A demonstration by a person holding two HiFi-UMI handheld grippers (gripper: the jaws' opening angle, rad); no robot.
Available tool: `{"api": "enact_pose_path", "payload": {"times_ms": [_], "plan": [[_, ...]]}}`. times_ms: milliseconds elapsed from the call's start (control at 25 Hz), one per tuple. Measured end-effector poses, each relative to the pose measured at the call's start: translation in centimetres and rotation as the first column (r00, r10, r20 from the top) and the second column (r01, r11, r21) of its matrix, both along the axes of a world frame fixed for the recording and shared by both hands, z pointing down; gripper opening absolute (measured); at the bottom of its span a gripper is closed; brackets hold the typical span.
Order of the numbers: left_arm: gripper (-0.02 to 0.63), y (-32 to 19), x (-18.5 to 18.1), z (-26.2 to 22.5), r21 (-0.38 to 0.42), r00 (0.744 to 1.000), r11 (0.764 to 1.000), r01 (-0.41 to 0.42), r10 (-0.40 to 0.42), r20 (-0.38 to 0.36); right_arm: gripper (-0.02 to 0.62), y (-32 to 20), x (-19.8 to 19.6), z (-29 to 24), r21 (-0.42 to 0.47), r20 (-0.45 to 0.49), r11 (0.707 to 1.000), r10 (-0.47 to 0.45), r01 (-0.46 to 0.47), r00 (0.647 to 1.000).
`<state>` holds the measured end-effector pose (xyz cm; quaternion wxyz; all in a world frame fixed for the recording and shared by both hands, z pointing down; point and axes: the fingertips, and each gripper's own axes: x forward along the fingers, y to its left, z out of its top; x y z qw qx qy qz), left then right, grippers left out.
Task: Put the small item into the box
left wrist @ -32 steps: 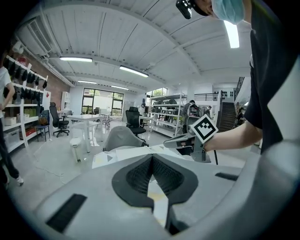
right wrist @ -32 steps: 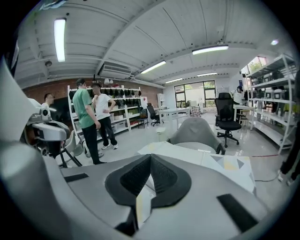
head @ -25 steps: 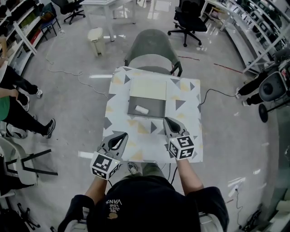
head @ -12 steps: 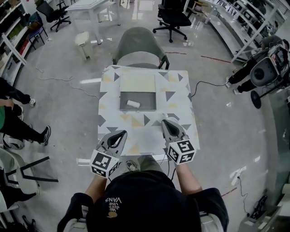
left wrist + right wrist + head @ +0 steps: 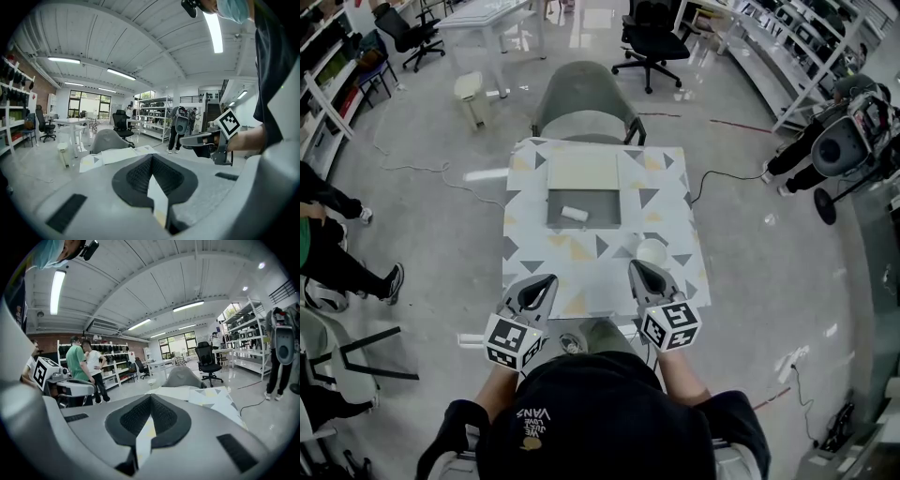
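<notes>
Where the hands are: both at the near edge of the bench point(image 5: 534, 246), low in the head view, one to each side of the middle, forearms running up from the lower frame.
Left tongs point(image 5: 548, 281): pointing away from the person and a little down, tip leaning toward the frame's centre, marker cube at the near end; in the left gripper view point(image 5: 151, 159) the dark pads meet at the tip with nothing between them.
Right tongs point(image 5: 635, 266): same low, forward pose, tip leaning slightly toward the left of the frame; in the right gripper view point(image 5: 150, 397) the jaws are pressed together and empty.
Spacing: the two tongs are well apart, each showing at the edge of the other's view.
Small item point(image 5: 574, 215): a white, short cylinder lying on its side inside the box point(image 5: 602, 208), toward the near wall, at the centre of the head view.
Box: grey and shallow, its pale lid point(image 5: 583, 172) folded open on the far side.
White round thing point(image 5: 652, 252): on the bench just beyond the right tongs' tip; I cannot tell whether they touch.
Chair point(image 5: 586, 98): grey, at the bench's far edge.
</notes>
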<state>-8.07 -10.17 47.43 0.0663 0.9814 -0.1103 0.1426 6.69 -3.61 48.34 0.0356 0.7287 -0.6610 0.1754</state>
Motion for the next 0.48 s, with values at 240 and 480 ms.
{"api": "enact_pose_path", "payload": {"times_ms": [240, 480], "plan": [[0.006, 0.2, -0.8, -0.1, 0.003, 1.000, 1.000, 0.011, -0.011, -0.003, 0.000, 0.8, -0.8, -0.1, -0.003, -0.003, 1.000, -0.006, 0.006, 1.000], [0.006, 0.3, -1.4, 0.1, 0.005, 1.000, 1.000, 0.030, -0.030, -0.002, 0.000, 1.0, -1.0, 0.1, -0.012, -0.009, 1.000, -0.013, 0.013, 1.000]]}}
